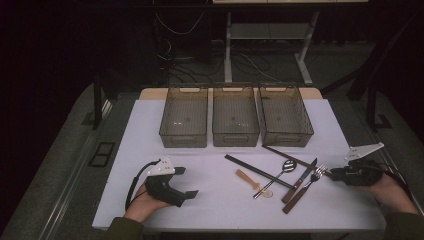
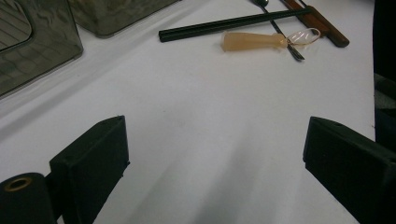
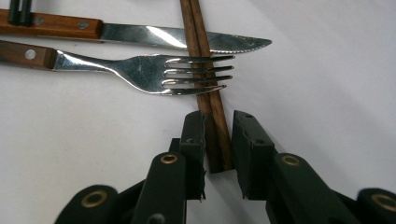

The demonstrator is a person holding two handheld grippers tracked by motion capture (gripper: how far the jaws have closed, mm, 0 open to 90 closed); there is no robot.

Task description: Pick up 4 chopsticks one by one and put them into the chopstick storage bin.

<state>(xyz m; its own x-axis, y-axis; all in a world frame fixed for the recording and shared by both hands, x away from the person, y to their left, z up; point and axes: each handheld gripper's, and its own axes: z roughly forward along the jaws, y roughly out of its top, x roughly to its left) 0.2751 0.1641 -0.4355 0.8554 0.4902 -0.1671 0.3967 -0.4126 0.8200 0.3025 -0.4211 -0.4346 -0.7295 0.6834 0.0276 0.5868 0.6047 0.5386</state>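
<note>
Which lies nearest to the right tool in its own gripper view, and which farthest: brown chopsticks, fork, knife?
1. Brown chopsticks: their near end lies between the right tool's jaws.
2. Fork: just beyond, tines across the chopsticks.
3. Knife: farthest, behind the fork.

No readable text, label, brand, number or sign anywhere on the cutlery, bins or table.

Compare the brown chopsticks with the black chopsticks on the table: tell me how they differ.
The brown chopsticks are wood-coloured; the black chopsticks are dark. The brown pair lies under the fork tines and the knife blade; the black pair crosses the spoon handle. One end of the brown pair sits between the right gripper jaws; the black pair lies apart from both grippers. Both pairs lie flat, sticks side by side.
</note>
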